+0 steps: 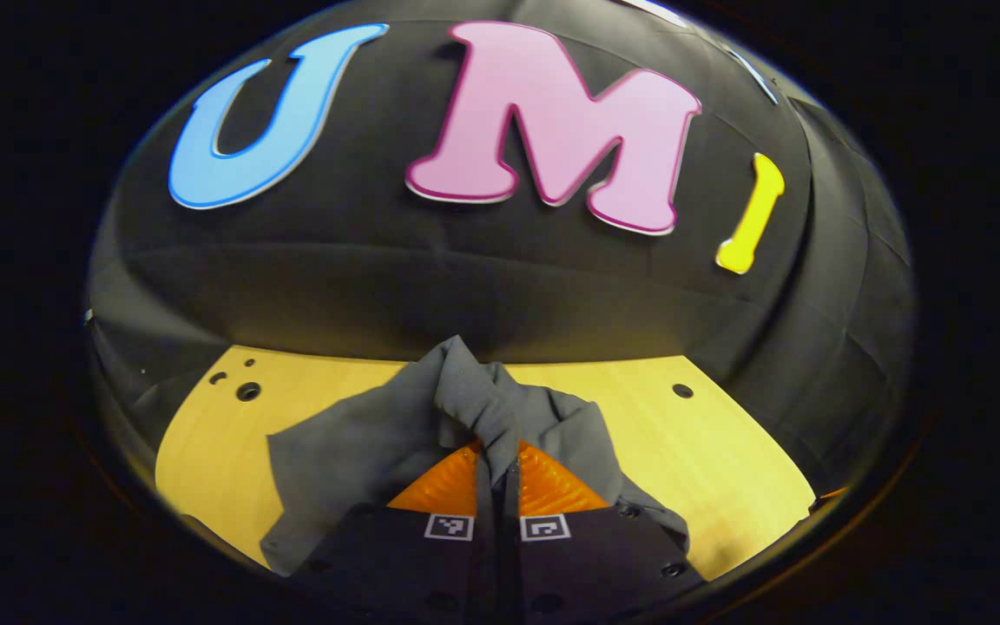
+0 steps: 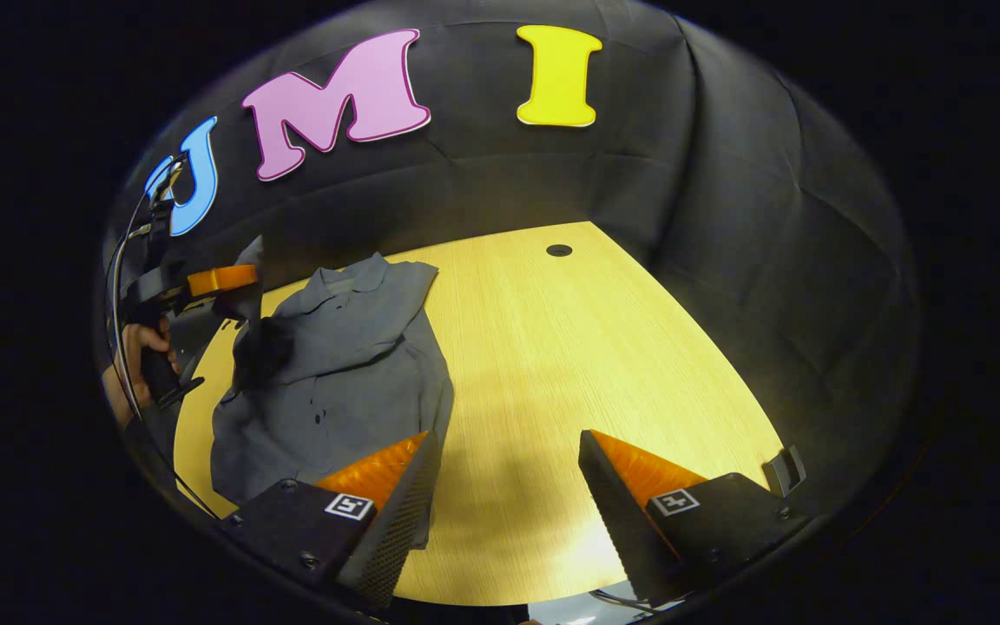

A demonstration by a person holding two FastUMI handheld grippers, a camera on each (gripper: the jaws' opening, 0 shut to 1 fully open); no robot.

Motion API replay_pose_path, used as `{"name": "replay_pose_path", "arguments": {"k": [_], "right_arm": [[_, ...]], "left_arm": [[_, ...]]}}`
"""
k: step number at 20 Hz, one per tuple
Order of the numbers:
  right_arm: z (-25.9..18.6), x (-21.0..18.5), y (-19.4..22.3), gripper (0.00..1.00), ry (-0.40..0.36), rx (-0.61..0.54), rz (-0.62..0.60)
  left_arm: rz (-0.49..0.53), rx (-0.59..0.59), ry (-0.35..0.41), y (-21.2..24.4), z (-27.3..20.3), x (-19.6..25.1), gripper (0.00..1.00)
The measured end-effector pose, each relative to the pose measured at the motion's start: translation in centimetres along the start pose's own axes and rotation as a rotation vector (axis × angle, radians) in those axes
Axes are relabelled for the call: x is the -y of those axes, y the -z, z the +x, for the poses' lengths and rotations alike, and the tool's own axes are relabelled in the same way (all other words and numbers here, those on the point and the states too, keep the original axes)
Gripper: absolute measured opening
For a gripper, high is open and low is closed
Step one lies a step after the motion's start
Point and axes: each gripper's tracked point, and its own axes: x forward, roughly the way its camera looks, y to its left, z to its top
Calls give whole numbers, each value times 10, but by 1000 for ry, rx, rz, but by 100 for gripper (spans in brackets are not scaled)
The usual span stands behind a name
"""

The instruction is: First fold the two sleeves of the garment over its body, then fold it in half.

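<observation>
Two claws work over a pale yellow wooden counter [image 2: 569, 347] that carries a grey, collared, button-front shirt [image 2: 335, 373]. In the left gripper view, the left claw [image 1: 497, 464] is closed tight, its two fingers pressed together on a bunched fold of the shirt's grey cloth, which rises in a twisted ridge just beyond the fingertips. The rest of the shirt [image 1: 352, 451] spreads out on the counter [image 1: 708, 443] beneath and to both sides of that claw. In the right gripper view, the same left claw [image 2: 231, 282] shows far off at the shirt's far left edge, held by a person's hand [image 2: 140, 351], with a flap of cloth lifted up from the shirt at its tips; whether this flap is a sleeve cannot be told. The right claw [image 2: 509, 469] stands wide open, holding nothing, above bare counter just to the right of the shirt's near hem. Its left finger [image 2: 396, 486] overlaps the shirt's lower corner in the picture; whether it touches the cloth cannot be told. The shirt's collar lies at its far end, toward the booth's black cloth wall [image 2: 726, 217].
</observation>
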Motion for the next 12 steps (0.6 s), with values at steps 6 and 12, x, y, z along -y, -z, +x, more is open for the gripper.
{"name": "replay_pose_path", "arguments": {"k": [6,12], "right_arm": [[9,5,1,99,-8,-16,15],[14,13,-2,99,-2,-17,41]], "left_arm": [[-44,-95,85,25,44,54,5],[0,-190,105,61,82,81,13]]}}
